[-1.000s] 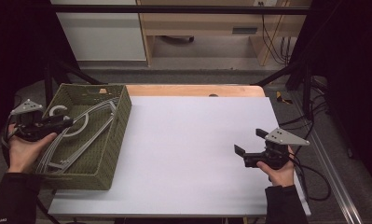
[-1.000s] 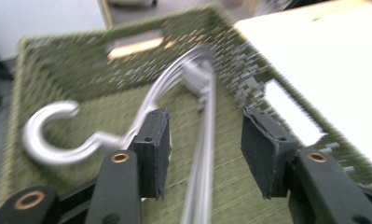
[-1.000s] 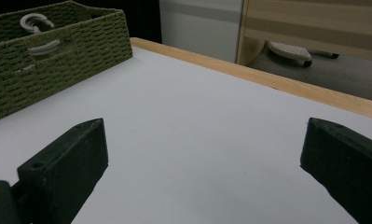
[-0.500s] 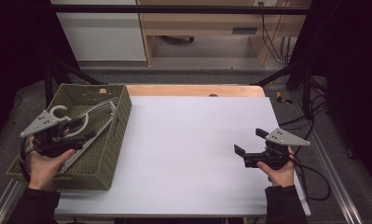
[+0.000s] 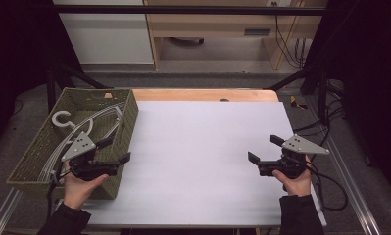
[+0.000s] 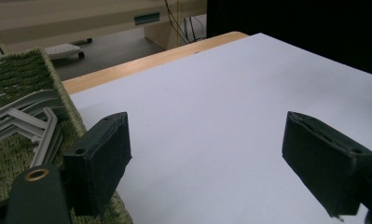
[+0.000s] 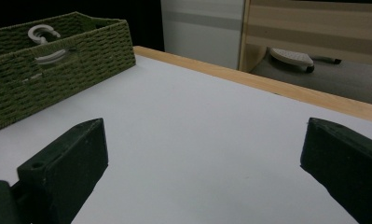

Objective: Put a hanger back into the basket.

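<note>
A: From the high view, where's the left tool (image 5: 115,151)?
B: Over the near right corner of the green woven basket (image 5: 38,152), jaws apart and empty. The grey hangers (image 5: 87,128) lie inside the basket, just behind it.
A: And the right tool (image 5: 261,149)?
B: Well apart, above the white desk (image 5: 198,147) near its right edge, jaws spread, nothing between them.
A: Left gripper view?
B: One jaw sits above the basket rim (image 6: 74,122), beside the hangers (image 6: 32,119).
A: Right gripper view?
B: Wide jaws over bare desk (image 7: 197,126); the basket (image 7: 53,79) stands far off.
</note>
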A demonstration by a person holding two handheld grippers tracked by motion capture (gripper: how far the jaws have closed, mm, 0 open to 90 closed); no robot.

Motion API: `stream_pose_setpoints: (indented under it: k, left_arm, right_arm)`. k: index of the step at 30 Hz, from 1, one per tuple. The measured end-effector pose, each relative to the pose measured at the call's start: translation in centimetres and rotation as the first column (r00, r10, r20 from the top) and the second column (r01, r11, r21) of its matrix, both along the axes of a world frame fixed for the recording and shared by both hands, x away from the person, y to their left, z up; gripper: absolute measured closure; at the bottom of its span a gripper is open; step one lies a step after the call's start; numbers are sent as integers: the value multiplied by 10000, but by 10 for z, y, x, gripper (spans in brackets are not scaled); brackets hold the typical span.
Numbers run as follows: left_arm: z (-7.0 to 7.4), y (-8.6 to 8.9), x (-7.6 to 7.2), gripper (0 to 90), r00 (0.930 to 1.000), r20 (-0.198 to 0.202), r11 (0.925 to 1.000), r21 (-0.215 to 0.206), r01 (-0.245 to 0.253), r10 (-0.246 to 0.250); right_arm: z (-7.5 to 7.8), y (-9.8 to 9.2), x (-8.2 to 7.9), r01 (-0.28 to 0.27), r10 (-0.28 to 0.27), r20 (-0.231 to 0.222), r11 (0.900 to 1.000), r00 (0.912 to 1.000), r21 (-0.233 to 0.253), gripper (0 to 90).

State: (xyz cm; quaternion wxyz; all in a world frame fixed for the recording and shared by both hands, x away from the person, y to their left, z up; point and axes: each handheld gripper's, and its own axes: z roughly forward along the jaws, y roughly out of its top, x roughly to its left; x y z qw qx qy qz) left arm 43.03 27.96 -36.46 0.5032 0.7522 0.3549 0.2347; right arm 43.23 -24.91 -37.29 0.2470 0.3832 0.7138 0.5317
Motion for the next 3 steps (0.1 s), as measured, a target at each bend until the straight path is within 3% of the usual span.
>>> stream_pose_setpoints:
  k: [3]
  left_arm:
    - [-5, 3, 1, 149, 9999, -130, 9988, -479, -81, 75]
  right_arm:
    - [-1, -1, 0, -14, 14, 50, 10000, 10000, -8, 8]
